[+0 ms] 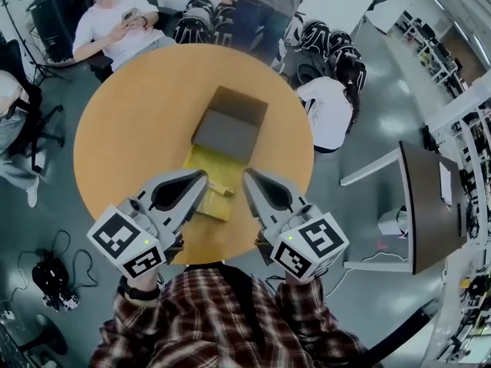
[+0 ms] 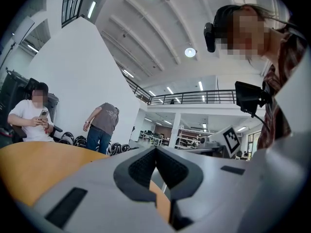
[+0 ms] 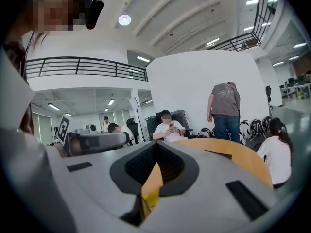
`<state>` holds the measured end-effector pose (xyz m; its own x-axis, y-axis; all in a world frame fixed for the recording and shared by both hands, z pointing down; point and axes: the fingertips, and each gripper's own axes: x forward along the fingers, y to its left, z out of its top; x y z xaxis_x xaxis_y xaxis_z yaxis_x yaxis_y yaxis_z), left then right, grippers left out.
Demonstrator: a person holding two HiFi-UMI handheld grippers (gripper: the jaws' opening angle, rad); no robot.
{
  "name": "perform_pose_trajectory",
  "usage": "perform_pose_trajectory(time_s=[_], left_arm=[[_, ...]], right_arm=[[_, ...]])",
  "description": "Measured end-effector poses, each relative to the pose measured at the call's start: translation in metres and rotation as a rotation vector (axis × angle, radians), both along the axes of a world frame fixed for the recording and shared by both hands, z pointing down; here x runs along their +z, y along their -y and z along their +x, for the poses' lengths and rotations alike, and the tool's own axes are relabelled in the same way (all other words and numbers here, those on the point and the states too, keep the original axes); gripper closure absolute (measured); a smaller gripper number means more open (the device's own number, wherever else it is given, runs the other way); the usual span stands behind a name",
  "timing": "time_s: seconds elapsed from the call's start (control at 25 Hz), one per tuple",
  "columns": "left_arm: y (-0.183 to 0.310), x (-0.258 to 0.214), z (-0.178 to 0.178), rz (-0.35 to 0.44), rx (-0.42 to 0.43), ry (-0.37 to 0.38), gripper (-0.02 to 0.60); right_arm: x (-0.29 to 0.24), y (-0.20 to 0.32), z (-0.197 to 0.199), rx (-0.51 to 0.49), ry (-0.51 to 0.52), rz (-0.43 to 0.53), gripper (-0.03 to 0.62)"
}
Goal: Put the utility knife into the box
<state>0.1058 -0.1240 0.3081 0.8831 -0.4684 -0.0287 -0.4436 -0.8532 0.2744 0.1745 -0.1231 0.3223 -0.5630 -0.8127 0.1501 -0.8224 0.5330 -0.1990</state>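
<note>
The round bench (image 1: pixel 123 129) carries only the box (image 1: pixel 230 125), which sits at its middle with flaps open, so bare orange top lies wide to either side. A seated person (image 1: pixel 115 25), a standing person (image 1: pixel 268 6) and another seated person (image 1: pixel 330 110) crowd the far and right rim. The left tool (image 1: pixel 201 176) and right tool (image 1: pixel 249 175) hang over the near edge, both clenched with nothing between the jaws. The knife (image 1: pixel 223 191), as far as it shows, is a small yellow shape on the box's yellow near part, between the two tool tips and apart from both.
</note>
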Motion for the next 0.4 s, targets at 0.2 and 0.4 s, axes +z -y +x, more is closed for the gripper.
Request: perform_pose_trajectory(time_s=[0.2, 0.4], left_arm=[[0.0009, -0.0005, -0.0061, -0.002, -0.019, 0.000, 0.571], [0.0025, 0.0007, -0.0066, -0.002, -0.031, 0.001, 0.571]], right_arm=[[0.0007, 0.0023, -0.0072, -0.029, -0.001, -0.007, 0.583], [0.0012, 0.0045, -0.0065, -0.041, -0.002, -0.009, 0.583]])
